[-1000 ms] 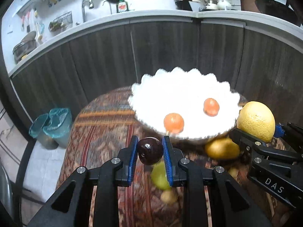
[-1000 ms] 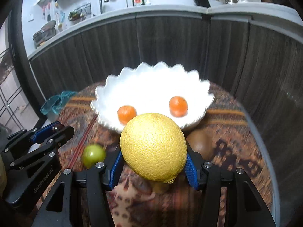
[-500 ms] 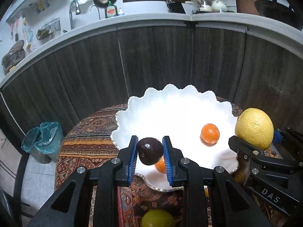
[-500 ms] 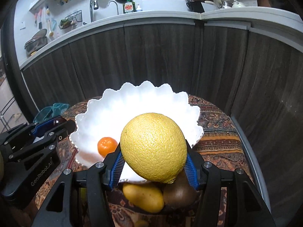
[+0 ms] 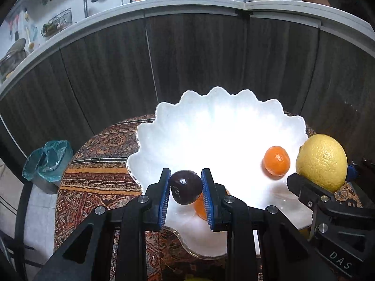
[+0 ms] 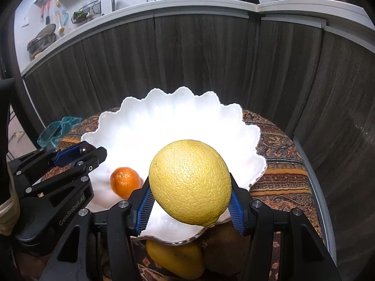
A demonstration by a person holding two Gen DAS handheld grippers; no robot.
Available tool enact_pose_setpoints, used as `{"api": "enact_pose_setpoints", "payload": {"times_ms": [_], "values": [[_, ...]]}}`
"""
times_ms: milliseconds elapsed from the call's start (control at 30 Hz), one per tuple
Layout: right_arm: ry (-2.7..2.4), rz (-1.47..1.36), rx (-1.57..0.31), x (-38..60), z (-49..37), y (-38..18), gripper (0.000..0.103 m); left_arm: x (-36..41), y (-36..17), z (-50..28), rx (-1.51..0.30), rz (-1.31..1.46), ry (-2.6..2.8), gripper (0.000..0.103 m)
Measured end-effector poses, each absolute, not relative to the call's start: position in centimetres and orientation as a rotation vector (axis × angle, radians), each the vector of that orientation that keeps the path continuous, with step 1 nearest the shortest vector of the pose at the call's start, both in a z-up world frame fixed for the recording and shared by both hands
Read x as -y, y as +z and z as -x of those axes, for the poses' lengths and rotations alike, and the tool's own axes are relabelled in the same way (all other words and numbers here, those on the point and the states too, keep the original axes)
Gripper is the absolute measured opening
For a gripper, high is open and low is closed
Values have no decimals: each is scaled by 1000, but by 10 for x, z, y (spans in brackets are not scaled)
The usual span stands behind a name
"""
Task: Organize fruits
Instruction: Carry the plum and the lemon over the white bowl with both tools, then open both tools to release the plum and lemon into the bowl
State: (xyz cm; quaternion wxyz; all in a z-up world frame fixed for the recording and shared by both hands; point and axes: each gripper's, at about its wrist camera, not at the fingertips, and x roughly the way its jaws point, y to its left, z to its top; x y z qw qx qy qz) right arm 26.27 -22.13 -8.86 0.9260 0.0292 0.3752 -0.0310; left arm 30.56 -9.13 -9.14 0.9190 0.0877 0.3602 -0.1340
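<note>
The round counter, draped in a patterned brown and orange cloth, lies under both claws, with dark wood-grain cabinet fronts curving behind it. On it stands a white scalloped bowl, spread out ahead of and beneath both claws. The right claw is clenched on a large yellow citrus fruit, its blue pads pressed to either side, and holds the fruit above the near part of the bowl; seen from the left wrist, this fruit hangs at the bowl's right rim. The left claw grips a small dark plum between its blue pads, just above the bowl's near edge. Below and behind the right claw, outside the bowl on the cloth, lie a yellow mango and a brown kiwi-like fruit, both partly hidden by the bowl's rim and the claw. Inside the bowl, a tangerine sits between the two claws, ahead and to the right of the left one. A second orange fruit rests in the bowl directly beneath the plum, mostly hidden by the left claw's right finger. To the far left of the left claw, off the counter, a teal-lined bin stands on the floor.
</note>
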Motion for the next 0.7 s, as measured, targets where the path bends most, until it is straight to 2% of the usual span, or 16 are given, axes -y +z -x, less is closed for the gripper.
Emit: {"api": "enact_pose_setpoints", "payload": {"times_ms": [167,233,300,367,433,467,500,633,700], "values": [[-70,-55,-791,219,-267,-94,57,89,-94,-308,-754,-191,-257,31],[-66,-56,-799,219,-268,-95,58,89,-93,-307,-749,-195,-254,38],[-67,-59,-805,220,-268,-96,58,88,-92,-306,-746,-197,-243,53],[-78,-60,-805,221,-267,-96,60,88,-90,-305,-738,-202,-233,62],[-103,-43,-774,222,-264,-91,68,87,-89,-304,-734,-206,-226,63],[-113,-35,-761,221,-262,-88,78,87,-87,-302,-732,-208,-224,64],[-129,-25,-740,221,-258,-84,84,86,-86,-301,-729,-209,-222,67],[-162,1,-690,220,-251,-72,86,83,-78,-293,-700,-207,-199,80],[-169,-3,-684,222,-248,-70,86,81,-72,-287,-678,-206,-179,92]]}}
